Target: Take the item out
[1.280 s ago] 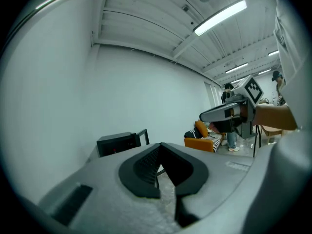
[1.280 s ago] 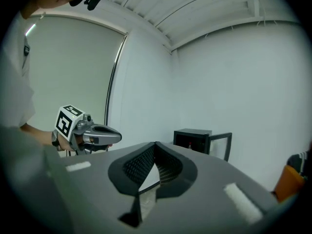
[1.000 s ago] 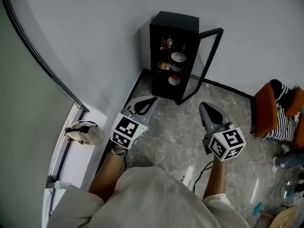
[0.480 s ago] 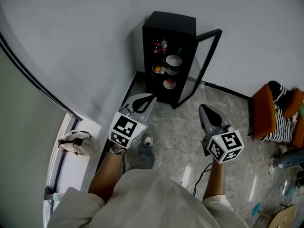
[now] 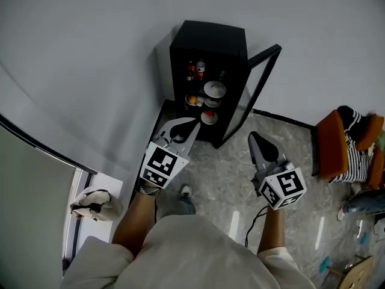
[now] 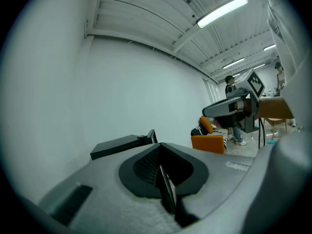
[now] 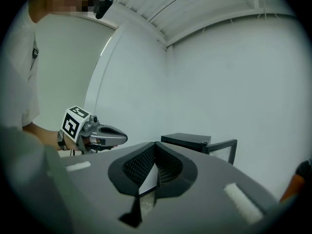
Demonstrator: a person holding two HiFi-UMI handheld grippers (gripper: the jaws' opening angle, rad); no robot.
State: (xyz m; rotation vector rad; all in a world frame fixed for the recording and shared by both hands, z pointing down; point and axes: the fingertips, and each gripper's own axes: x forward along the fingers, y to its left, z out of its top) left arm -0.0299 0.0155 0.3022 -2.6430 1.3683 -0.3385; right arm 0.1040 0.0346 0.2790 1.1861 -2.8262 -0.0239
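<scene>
Since a second ago, the black cabinet (image 5: 210,36) has slid lower and nearer in the head view, and the cloth bag (image 5: 93,203) on the window sill has dropped toward the lower left; both grippers are held much as before. The cabinet is seen standing on the grey stone floor (image 5: 222,179) against the white wall, its glass door (image 5: 260,80) swung open to the right. Shelves inside are stocked: bottles (image 5: 195,70) on top, a white bowl (image 5: 215,89) with an orange fruit (image 5: 192,100) just beside it on the shelf below, and a small bowl (image 5: 209,117) with something red in it lower down. All of these are noted inside the cabinet, none taken out; which one is the task's item cannot be told. The left gripper (image 5: 191,124) is held low in front of the cabinet's left side, fingers closed together with nothing between them. The right gripper (image 5: 254,136) is held well apart to the right, below the open door, its fingers likewise closed at the tips and empty. An orange chair (image 5: 332,146) is noted at the right edge, with a person in striped clothing (image 5: 356,138) on it.
</scene>
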